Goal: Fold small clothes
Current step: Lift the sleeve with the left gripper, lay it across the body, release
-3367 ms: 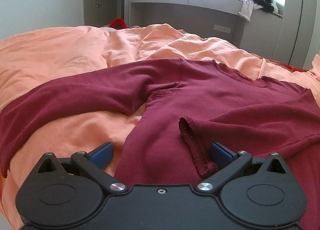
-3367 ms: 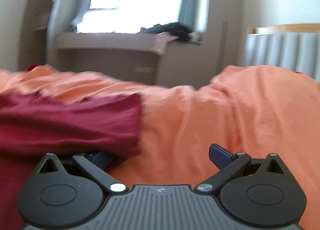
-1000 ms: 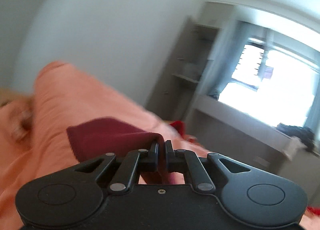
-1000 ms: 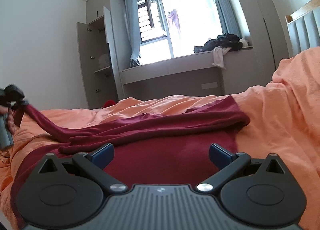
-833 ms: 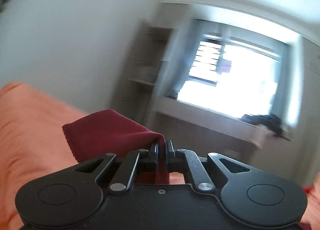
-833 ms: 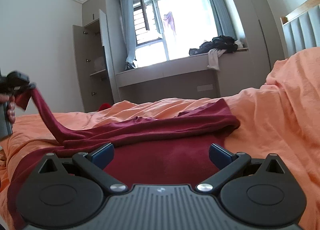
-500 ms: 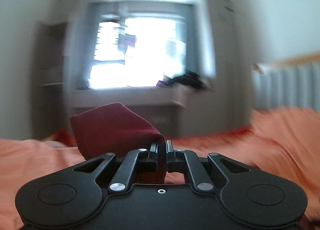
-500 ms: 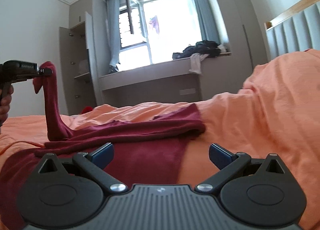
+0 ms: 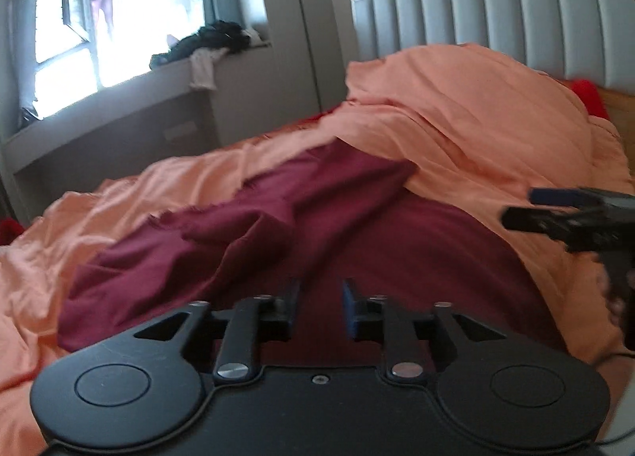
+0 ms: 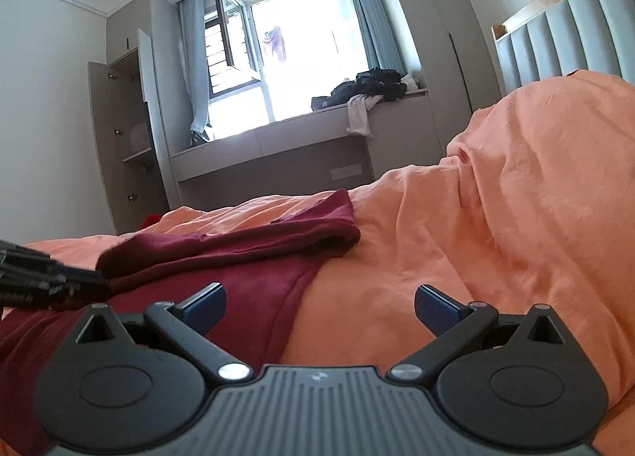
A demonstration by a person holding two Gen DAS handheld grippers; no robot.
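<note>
Left wrist view: the left gripper [image 9: 319, 305] sits low at bottom centre, its jaws opening with a narrow gap and no cloth between them, so the sleeve [image 9: 254, 218] is released. The shirt [image 9: 397, 265], dark red, lies across the middle of the frame on the orange duvet [image 9: 456, 130]; the sleeve lies folded over its body from centre left toward upper right, bunched and creased rather than flat. Risk: if the left gripper withdraws low across the fabric, a finger may snag the loose sleeve edge and drag the fold open. The right gripper [image 9: 555, 204] shows at the right edge, with a hand [image 9: 613, 293] below it. Right wrist view: the right gripper [image 10: 319, 307] stands wide open at bottom centre, holding nothing, with the shirt's edge under its left finger and bare duvet under the right. The sleeve [image 10: 238, 243] crosses from centre left to the middle of the frame, its cuff end resting near the shirt's right edge. Risk: the soft, rumpled duvet gives uneven support, so a later fold may be crooked, and a grasp here could pinch duvet together with shirt. The left gripper [image 10: 59, 281] shows blurred at the left edge.
</note>
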